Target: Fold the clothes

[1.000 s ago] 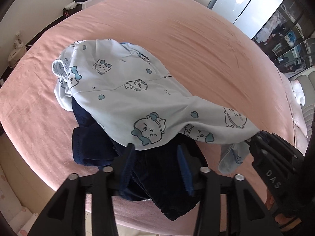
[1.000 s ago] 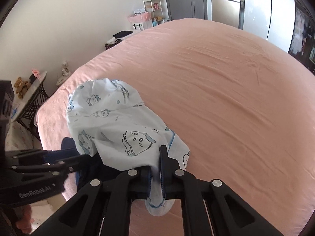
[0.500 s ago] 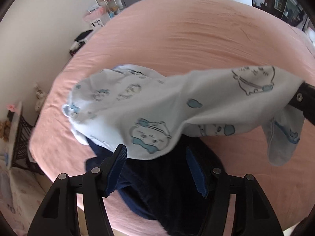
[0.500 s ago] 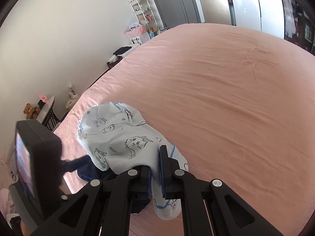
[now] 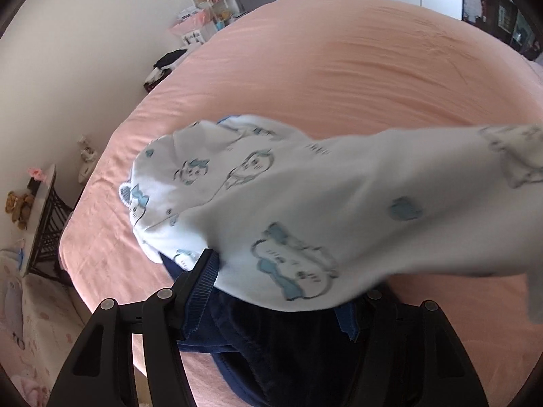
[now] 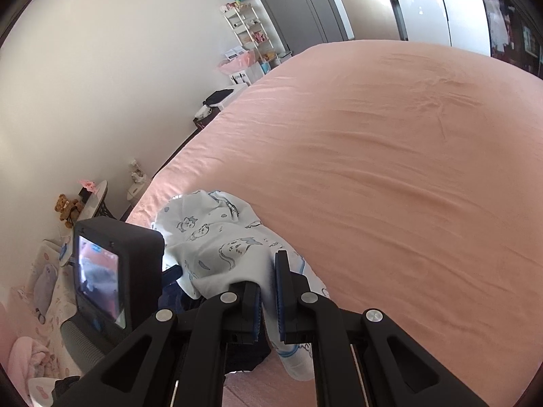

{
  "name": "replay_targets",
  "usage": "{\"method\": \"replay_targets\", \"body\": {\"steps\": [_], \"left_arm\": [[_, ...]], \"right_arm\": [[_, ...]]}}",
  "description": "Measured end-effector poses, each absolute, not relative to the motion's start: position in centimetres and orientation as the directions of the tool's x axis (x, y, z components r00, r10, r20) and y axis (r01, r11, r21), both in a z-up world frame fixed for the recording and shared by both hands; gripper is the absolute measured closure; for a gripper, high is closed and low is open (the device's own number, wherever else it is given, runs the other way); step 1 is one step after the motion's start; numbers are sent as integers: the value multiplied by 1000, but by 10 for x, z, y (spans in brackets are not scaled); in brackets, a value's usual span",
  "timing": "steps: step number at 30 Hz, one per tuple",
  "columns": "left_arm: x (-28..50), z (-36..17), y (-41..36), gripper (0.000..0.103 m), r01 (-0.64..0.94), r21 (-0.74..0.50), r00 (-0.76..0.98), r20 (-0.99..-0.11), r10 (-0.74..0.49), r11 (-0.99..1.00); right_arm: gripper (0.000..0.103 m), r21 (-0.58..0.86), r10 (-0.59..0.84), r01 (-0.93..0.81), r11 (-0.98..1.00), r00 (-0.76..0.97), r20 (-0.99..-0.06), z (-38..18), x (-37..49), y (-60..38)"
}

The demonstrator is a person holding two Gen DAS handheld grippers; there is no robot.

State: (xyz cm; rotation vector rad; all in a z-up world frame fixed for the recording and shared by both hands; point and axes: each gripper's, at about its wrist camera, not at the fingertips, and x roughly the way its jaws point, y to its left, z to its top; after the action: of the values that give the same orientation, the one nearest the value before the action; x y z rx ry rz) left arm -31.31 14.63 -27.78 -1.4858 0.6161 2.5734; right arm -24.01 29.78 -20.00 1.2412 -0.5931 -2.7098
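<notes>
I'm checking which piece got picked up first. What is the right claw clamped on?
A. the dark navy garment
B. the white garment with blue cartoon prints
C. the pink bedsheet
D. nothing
B: the right claw is shut on a fold of the white printed garment, while the navy garment lies underneath on the bed.

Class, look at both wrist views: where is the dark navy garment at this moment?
The dark navy garment lies at the pink bed's near edge, mostly under the white cartoon-print garment, between the left tongs' open fingers.
</notes>
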Motion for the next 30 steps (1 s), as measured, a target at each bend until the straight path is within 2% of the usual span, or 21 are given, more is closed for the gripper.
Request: {"method": "replay_targets", "body": {"steps": [5,8,13,16,18,21,22,23,24,26,28,30], "left_arm": [[-308,-289,142,43,-324,404,-568,-806,-165,-856],[-316,-294,134,43,-311,351,-514,-844,-154,-883],[-322,-295,127,43,-295,309,-500,-857,-130,-904],[-322,-293,124,51,-298,270,-494,-864,-94,-916],[-323,-290,118,73,-295,226,-492,-869,-55,-928],[-323,-283,112,89,-279,138,-483,-876,15,-950],[-324,-280,109,91,-276,108,-477,-878,39,-955],[-326,-277,106,93,-271,79,-473,-879,61,-959],[-327,-274,103,93,-263,54,-471,-879,79,-963],[-330,-267,96,94,-252,-17,-460,-878,135,-968],[-331,-259,93,94,-254,-60,-463,-869,176,-965],[-328,-251,93,94,-268,-51,-477,-861,178,-962]], "right_arm": [[98,393,-259,-64,-917,-652,-712,-204,-242,298],[98,398,-268,-59,-916,-647,-714,-205,-243,297],[98,393,-274,-42,-919,-648,-710,-203,-242,295],[98,395,-275,-45,-917,-646,-712,-203,-243,295],[98,395,-285,-38,-918,-630,-722,-207,-245,295],[96,391,-305,-19,-920,-593,-745,-213,-248,293],[93,390,-311,-12,-921,-581,-752,-215,-249,293],[77,380,-307,-10,-925,-570,-762,-217,-250,292],[49,352,-285,-14,-936,-561,-778,-220,-250,290],[27,325,-264,-11,-946,-559,-786,-225,-249,289],[27,360,-294,-11,-933,-554,-779,-227,-249,290],[26,396,-325,-16,-918,-541,-776,-230,-251,291]]}}
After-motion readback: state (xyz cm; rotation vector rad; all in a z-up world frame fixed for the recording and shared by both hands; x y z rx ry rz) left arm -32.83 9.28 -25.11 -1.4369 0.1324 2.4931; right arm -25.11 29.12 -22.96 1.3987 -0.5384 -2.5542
